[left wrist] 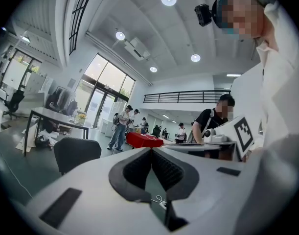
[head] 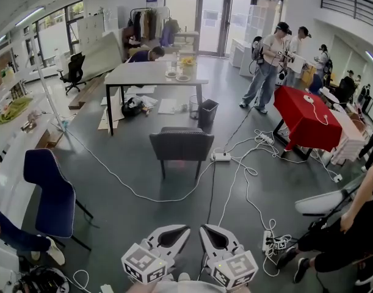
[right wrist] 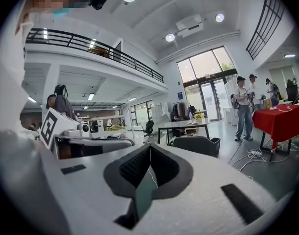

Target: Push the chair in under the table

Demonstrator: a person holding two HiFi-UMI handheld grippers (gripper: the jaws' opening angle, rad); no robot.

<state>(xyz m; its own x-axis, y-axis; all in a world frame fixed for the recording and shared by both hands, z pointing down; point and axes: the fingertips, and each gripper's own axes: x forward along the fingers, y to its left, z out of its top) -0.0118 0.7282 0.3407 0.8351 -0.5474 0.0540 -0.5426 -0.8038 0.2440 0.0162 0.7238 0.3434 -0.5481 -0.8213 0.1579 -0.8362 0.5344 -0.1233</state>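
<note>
A grey upholstered chair (head: 181, 144) stands on the floor, pulled back from the long grey table (head: 151, 73), its back towards me. Both grippers are held low at the bottom of the head view, far short of the chair. My left gripper (head: 177, 229) is shut with nothing in it, and my right gripper (head: 206, 229) beside it is also shut and empty. In the left gripper view the chair (left wrist: 76, 152) shows at left, beyond the closed jaws (left wrist: 150, 151). The right gripper view has the chair (right wrist: 195, 145) in front of the table (right wrist: 183, 125), past the closed jaws (right wrist: 150, 148).
White cables (head: 241, 176) and a power strip (head: 221, 157) lie on the floor right of the chair. A blue chair (head: 50, 191) stands at left, a bin (head: 207, 112) by the table, a red-covered table (head: 305, 118) at right. Several people stand around the room.
</note>
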